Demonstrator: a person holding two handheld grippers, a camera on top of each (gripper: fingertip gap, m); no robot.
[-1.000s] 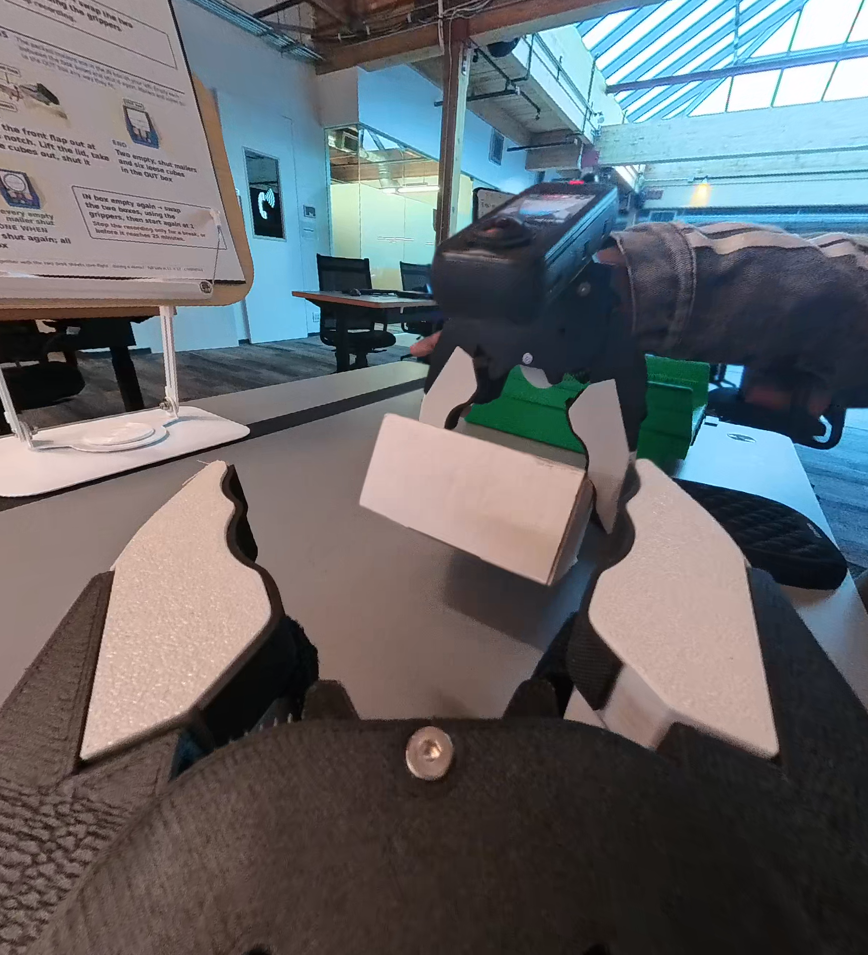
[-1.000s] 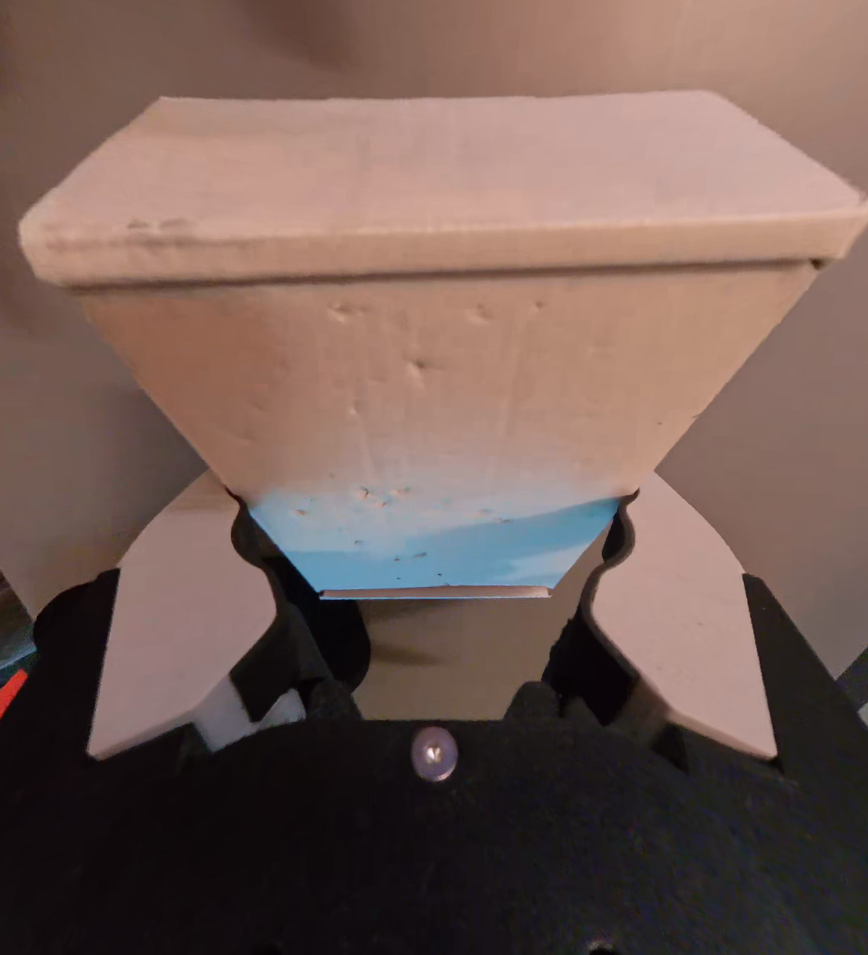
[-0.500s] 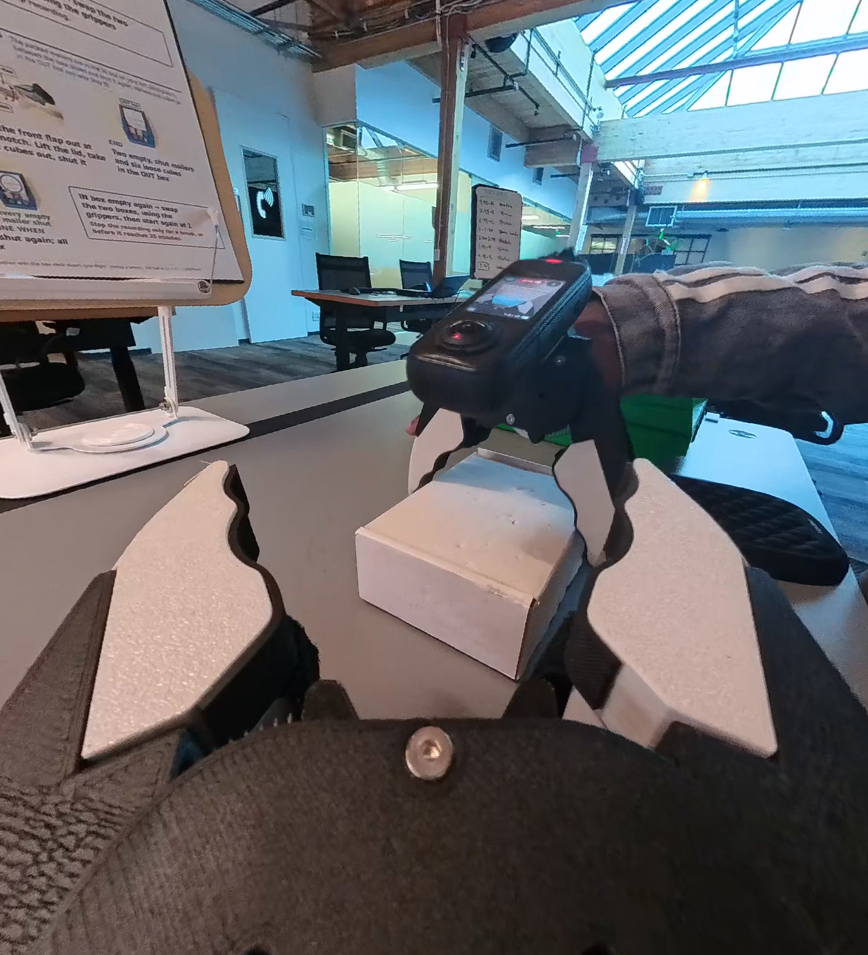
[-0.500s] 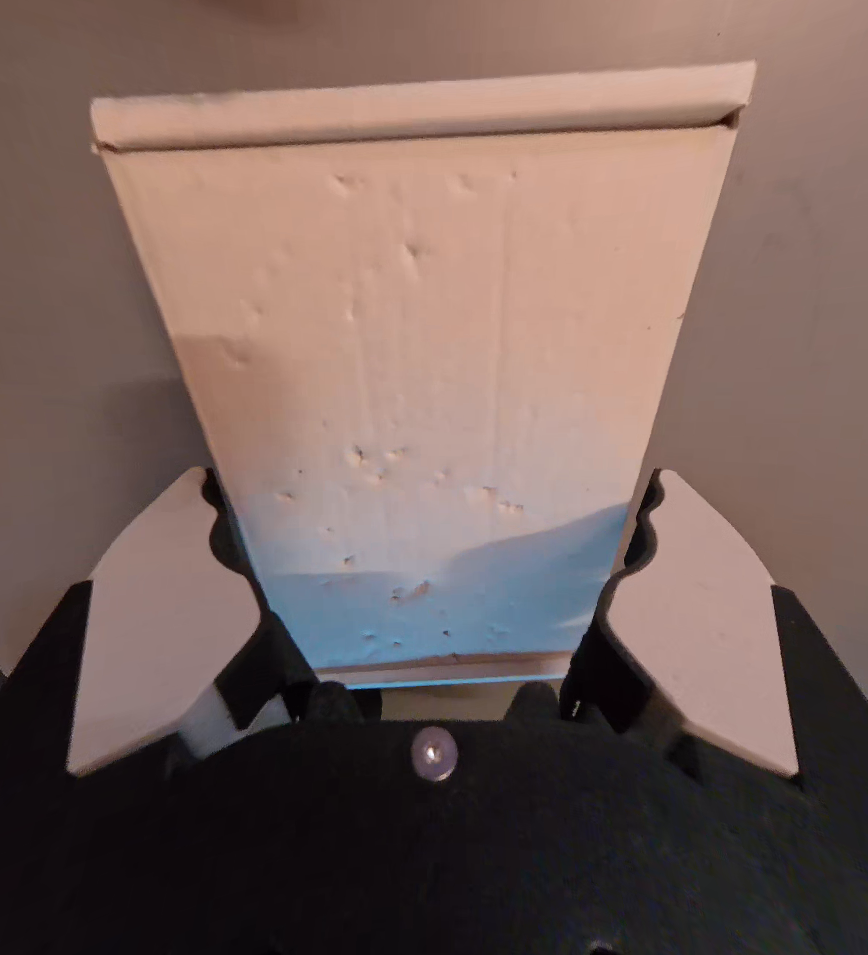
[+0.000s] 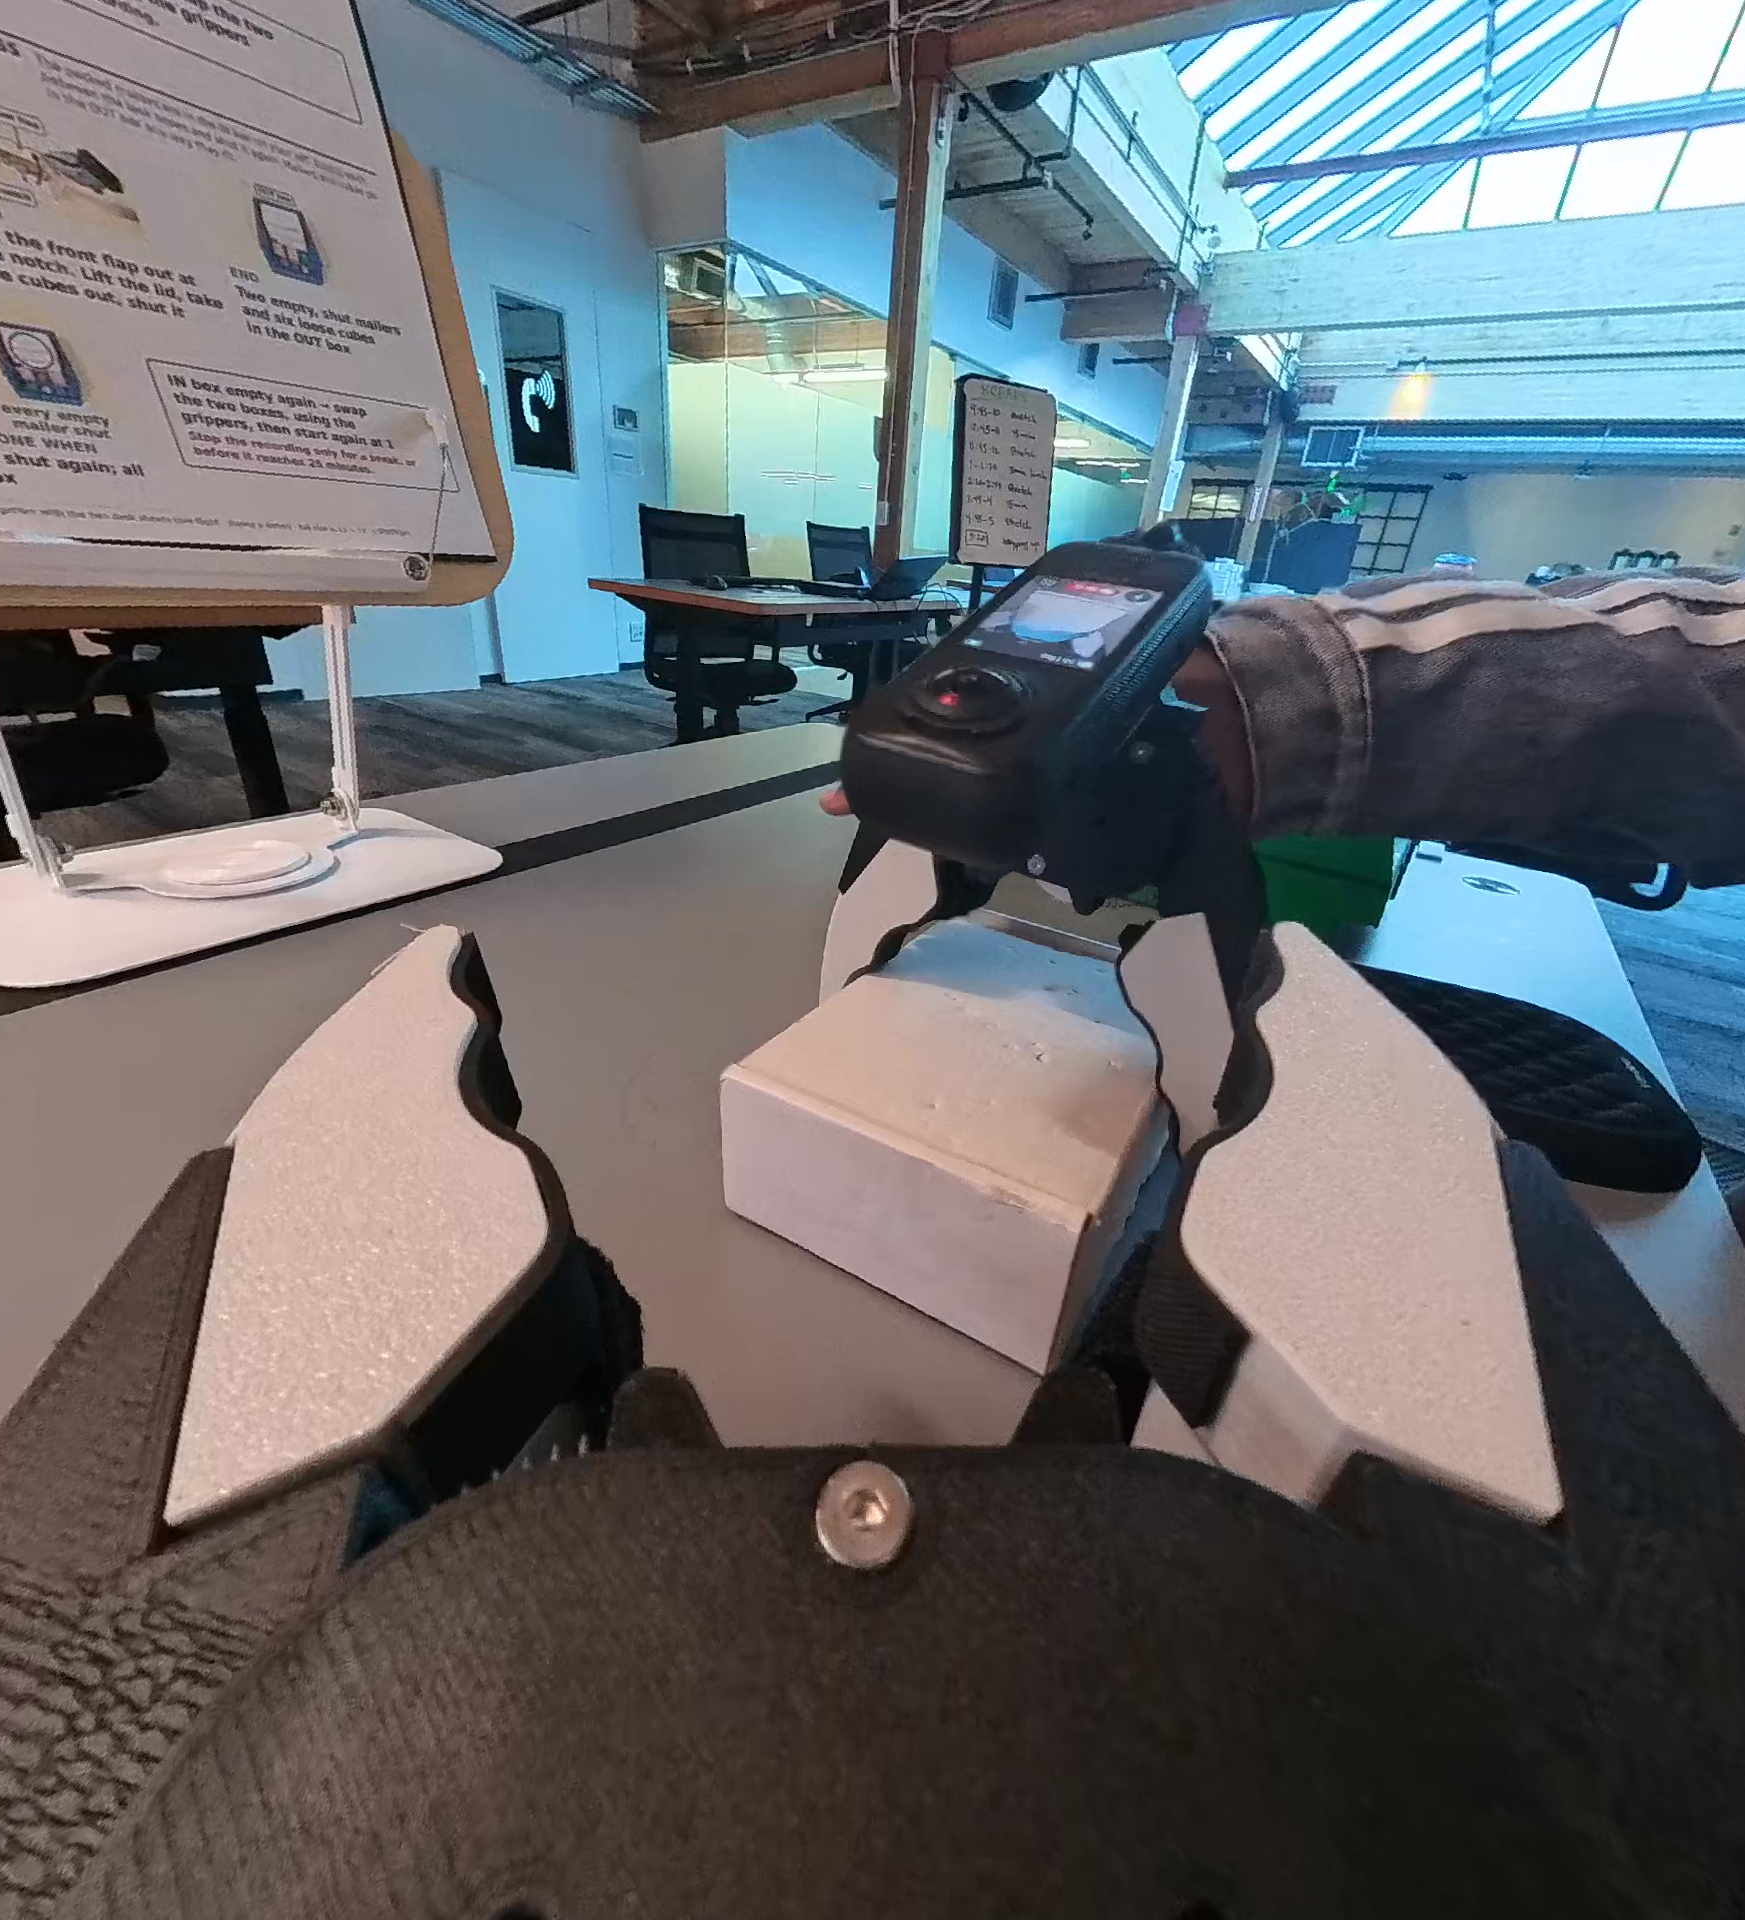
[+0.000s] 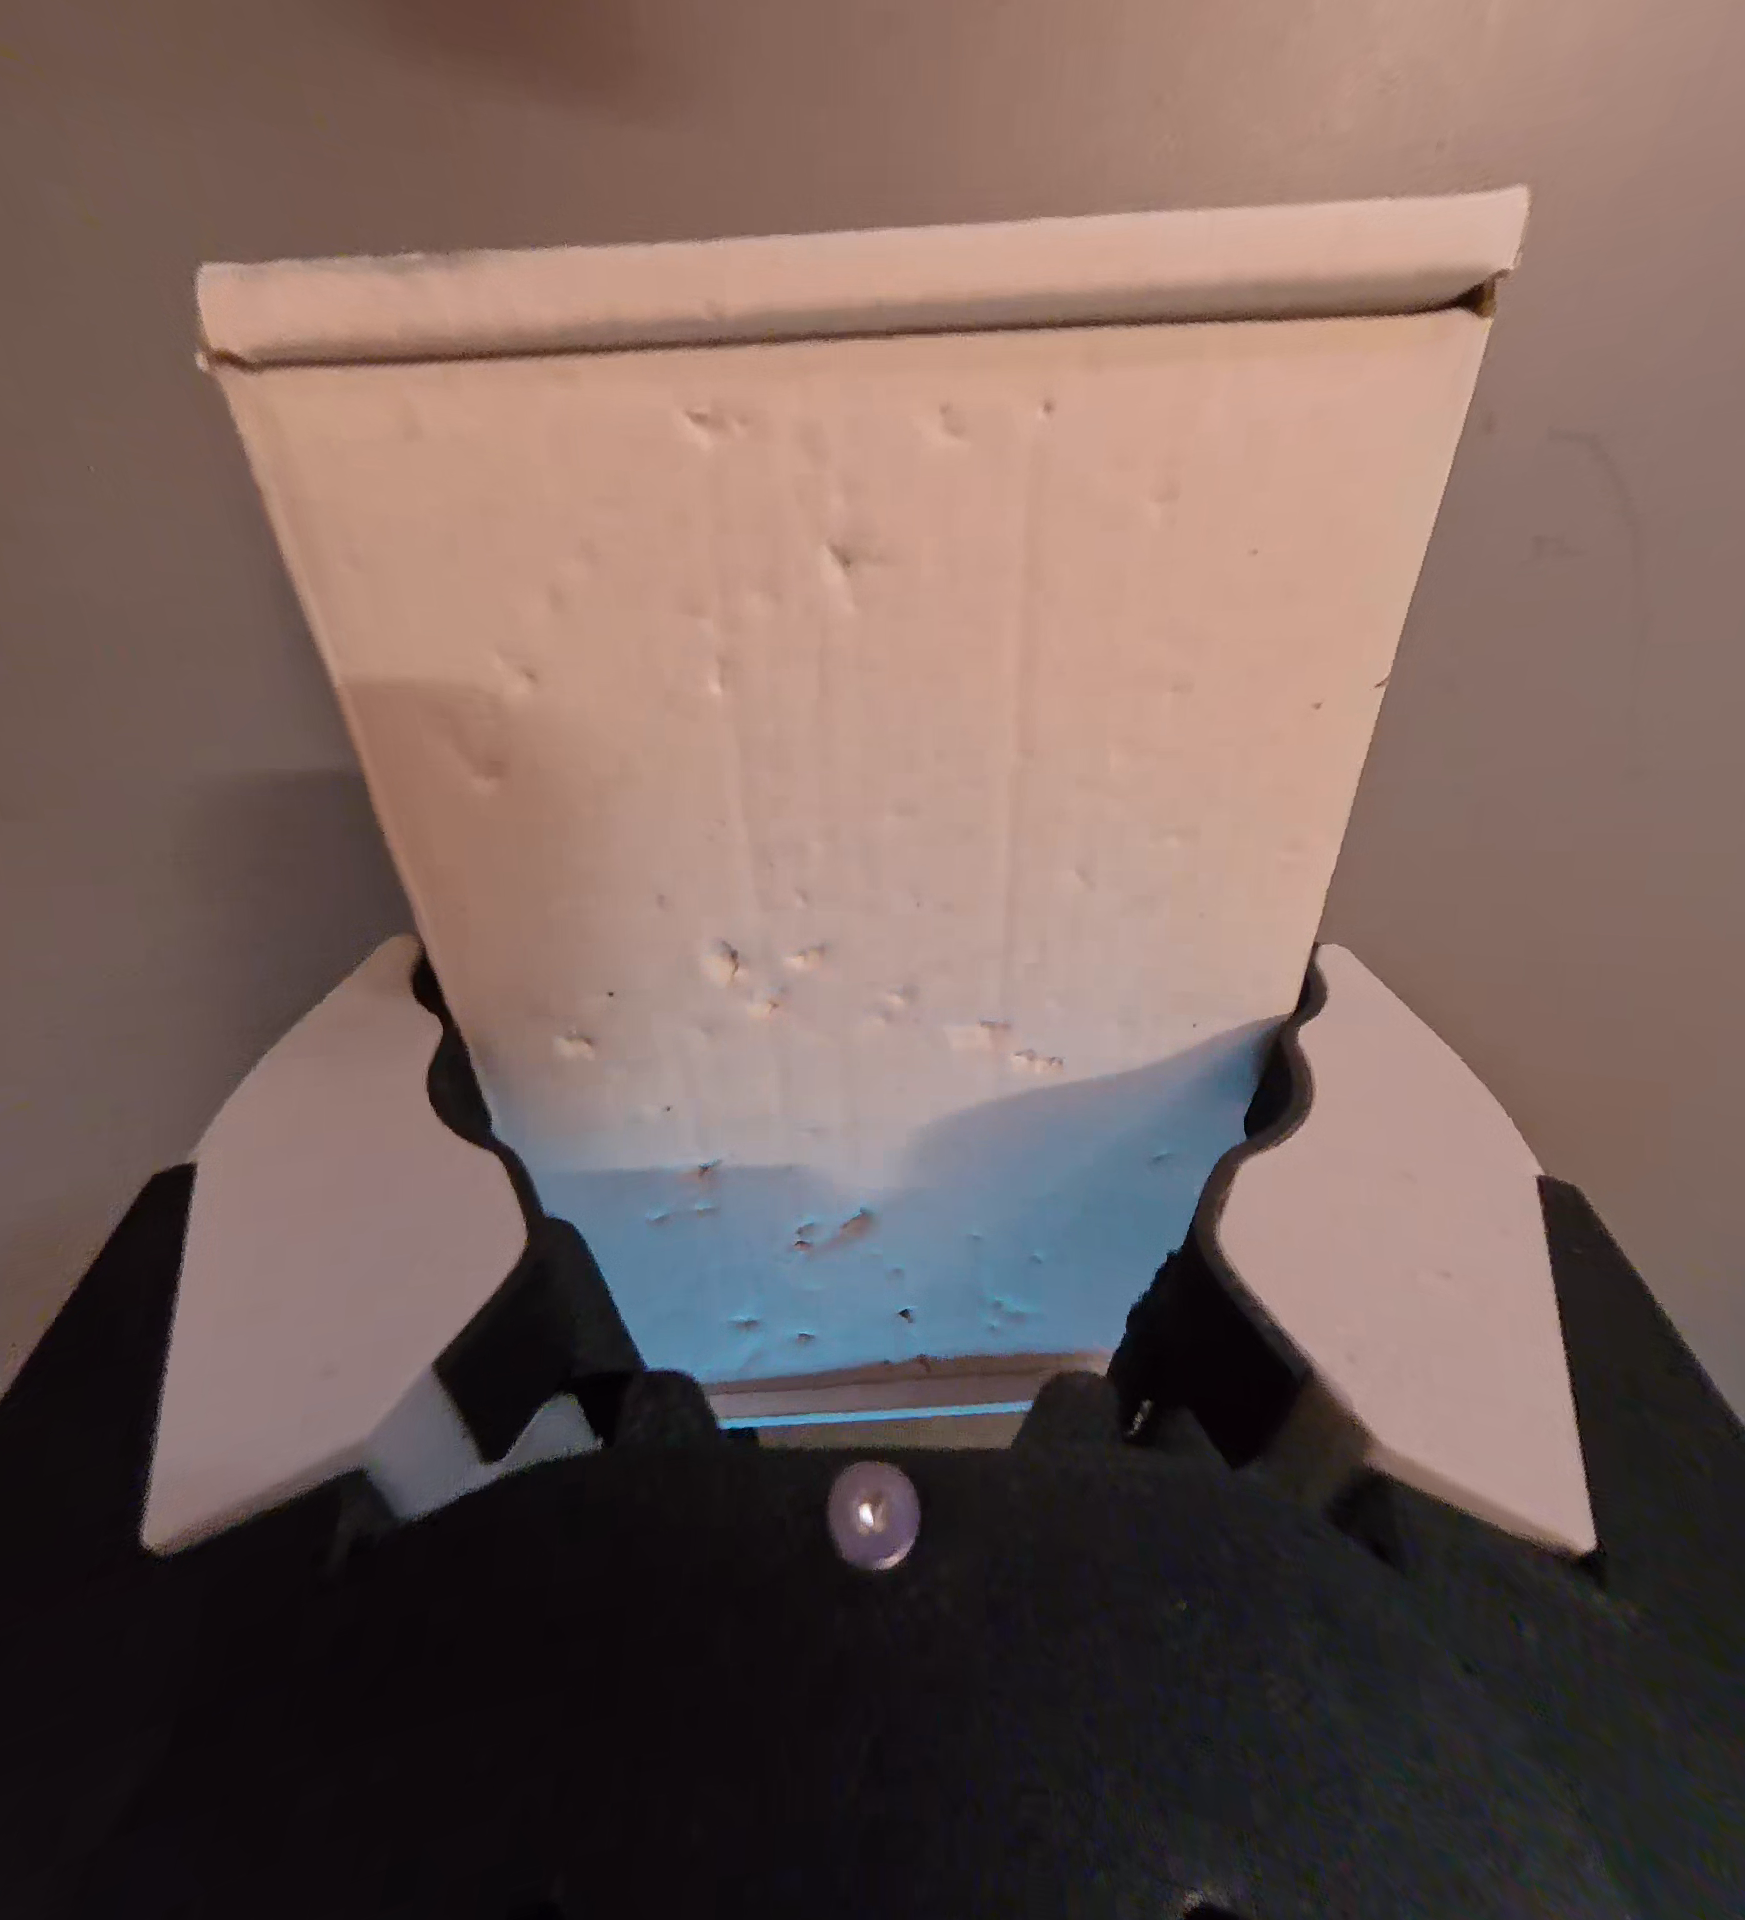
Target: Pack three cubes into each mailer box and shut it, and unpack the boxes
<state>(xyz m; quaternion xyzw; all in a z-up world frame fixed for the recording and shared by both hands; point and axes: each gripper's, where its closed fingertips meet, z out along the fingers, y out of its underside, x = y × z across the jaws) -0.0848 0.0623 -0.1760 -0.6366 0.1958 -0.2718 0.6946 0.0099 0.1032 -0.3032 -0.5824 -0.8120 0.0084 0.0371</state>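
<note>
A shut white mailer box (image 5: 930, 1101) lies flat on the grey table (image 5: 619, 997), lid up. My right gripper (image 5: 993, 966) reaches over it from the far side, with a finger on each side of the box's far end. In the right wrist view the box (image 6: 847, 623) fills the space between the right gripper (image 6: 868, 951) fingers, which press on its sides. My left gripper (image 5: 868, 956) is open and empty, low over the table, with the box's near corner close to its right finger (image 5: 1367, 1195). No cubes are in view.
An instruction sheet on a clear stand (image 5: 172, 260) with a white base (image 5: 203, 883) stands at the back left. A green bin (image 5: 1325, 883) sits behind the right gripper. A black mesh object (image 5: 1533, 1070) lies at the right. A person's sleeve (image 5: 1522, 707) crosses the right side. The left gripper's tips are roughly 15 cm from the right gripper's.
The right gripper has brought the box down from a tilted hold in the air to flat on the table. The left gripper has stayed still and open.
</note>
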